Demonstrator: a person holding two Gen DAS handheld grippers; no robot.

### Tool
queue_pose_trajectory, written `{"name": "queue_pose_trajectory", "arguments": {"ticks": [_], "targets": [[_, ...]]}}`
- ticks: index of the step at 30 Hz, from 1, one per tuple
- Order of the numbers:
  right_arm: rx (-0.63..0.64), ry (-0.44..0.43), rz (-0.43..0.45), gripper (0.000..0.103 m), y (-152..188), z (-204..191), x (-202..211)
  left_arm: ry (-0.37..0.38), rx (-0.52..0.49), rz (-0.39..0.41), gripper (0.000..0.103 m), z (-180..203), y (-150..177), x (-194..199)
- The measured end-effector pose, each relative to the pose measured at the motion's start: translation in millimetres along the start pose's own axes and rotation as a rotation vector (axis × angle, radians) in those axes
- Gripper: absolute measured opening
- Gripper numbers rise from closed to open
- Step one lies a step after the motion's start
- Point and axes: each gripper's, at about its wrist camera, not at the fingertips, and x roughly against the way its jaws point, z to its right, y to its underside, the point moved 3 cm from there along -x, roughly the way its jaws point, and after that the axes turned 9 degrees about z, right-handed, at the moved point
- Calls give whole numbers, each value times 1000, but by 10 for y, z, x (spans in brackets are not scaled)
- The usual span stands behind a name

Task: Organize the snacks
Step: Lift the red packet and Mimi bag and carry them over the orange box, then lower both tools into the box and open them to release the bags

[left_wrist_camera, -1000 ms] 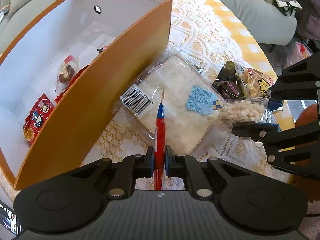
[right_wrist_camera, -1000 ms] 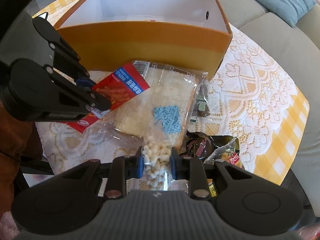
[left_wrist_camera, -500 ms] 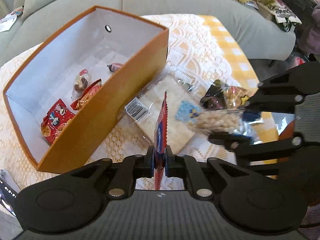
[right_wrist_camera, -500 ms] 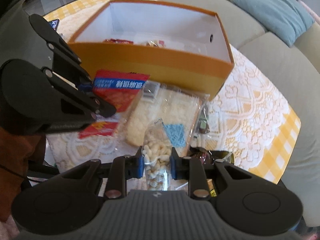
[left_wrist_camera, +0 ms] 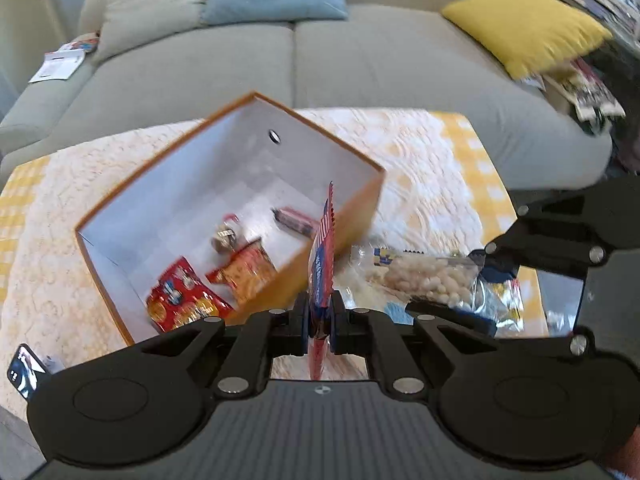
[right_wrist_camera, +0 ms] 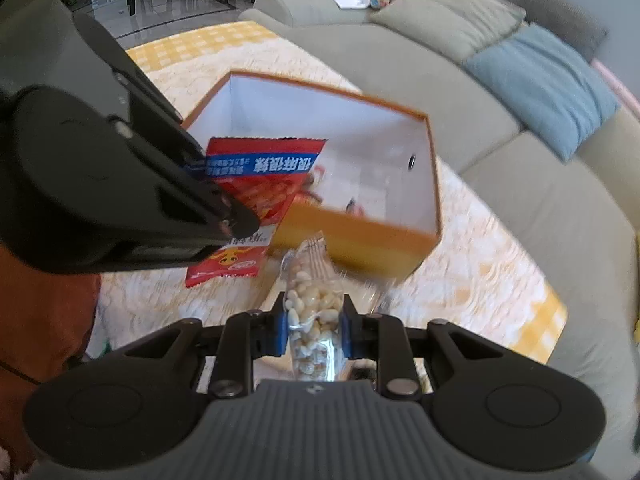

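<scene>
Left wrist view: left hand-held gripper (left_wrist_camera: 320, 316) clamped on a red snack packet (left_wrist_camera: 323, 248), held edge-on, long axis pointing ahead toward the open orange box (left_wrist_camera: 280, 280) just beyond and left, over its near wall. Right wrist view: right hand-held gripper (right_wrist_camera: 314, 326) pinching a clear bag of white nuts (right_wrist_camera: 312, 304), box straight ahead, right half bare; tabletop (right_wrist_camera: 480, 264) open around.
</scene>
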Motion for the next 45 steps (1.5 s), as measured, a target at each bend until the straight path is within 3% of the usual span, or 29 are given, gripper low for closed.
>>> {"name": "queue_pose_trajectory", "arguments": {"ticks": [10,19,33,41,45], "targets": [[94,44,48,22,-475,118,-122,-41,117,69,9,-409,-420,-66],[138,81,76,22,-800,266,-515,-75,218,133,9,-780,-629,-290],[173,67,-46,21,-747,352,-1260,4,319,48,9,-1033,-482,-1031],[237,75,-82,21,-668,316,-1416,102,390,2,9,-1023,-417,-1351],[267,73,-93,21,-641,298,-1472,100,373,-24,9,-976,-381,-1479]]}}
